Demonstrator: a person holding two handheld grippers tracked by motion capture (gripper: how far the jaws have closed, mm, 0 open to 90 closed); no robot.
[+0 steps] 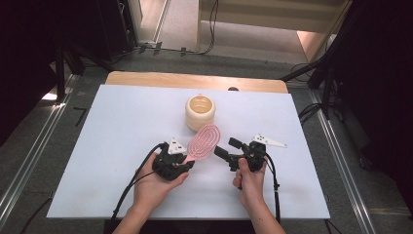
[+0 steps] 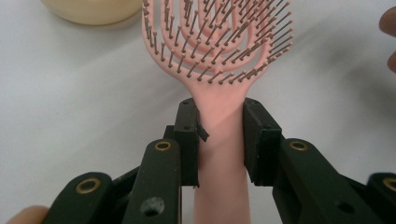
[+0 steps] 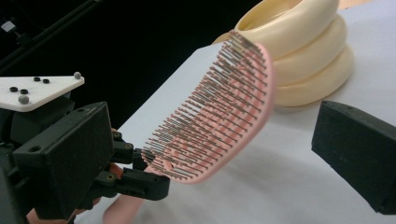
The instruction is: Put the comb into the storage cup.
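**Item: pink vented hairbrush, held at the handle; second gripper standing by**

**Left gripper** point(image 2: 220, 140). Jaws clamped on the neck of the pink hairbrush point(image 2: 219, 51), one black pad on each flat side of the handle, just below the bristle head. A small flap of pad material sticks out at the inner edge of one pad. Judged reason for the grip point: holding at the narrow neck keeps the head free and lets the brush be steered like a lever.

**Pink hairbrush.** Head lifted off the white table cover point(image 1: 122, 146), angled up and away from the left gripper toward the middle of the table. The right gripper view shows the bristles facing roughly toward that camera and the open vented ribs. The handle end runs back under the left gripper toward the person's left hand point(image 1: 156, 187).

**Right gripper** point(image 1: 225, 148). Jaws apart, nothing between them. In its own view the two black jaws stand either side of the brush head, short of it and not touching. In the high view it sits just beside the head, on the person's right. Judged purpose: set to take or steady the head end.

**Cream ribbed pot** point(image 1: 200, 111). Upright, mouth open, on the table just beyond the brush tip, close to it; contact cannot be told. Judged the likely destination for the brush.

**Wooden tabletop edge** point(image 1: 195, 80). Bare strip past the cover.
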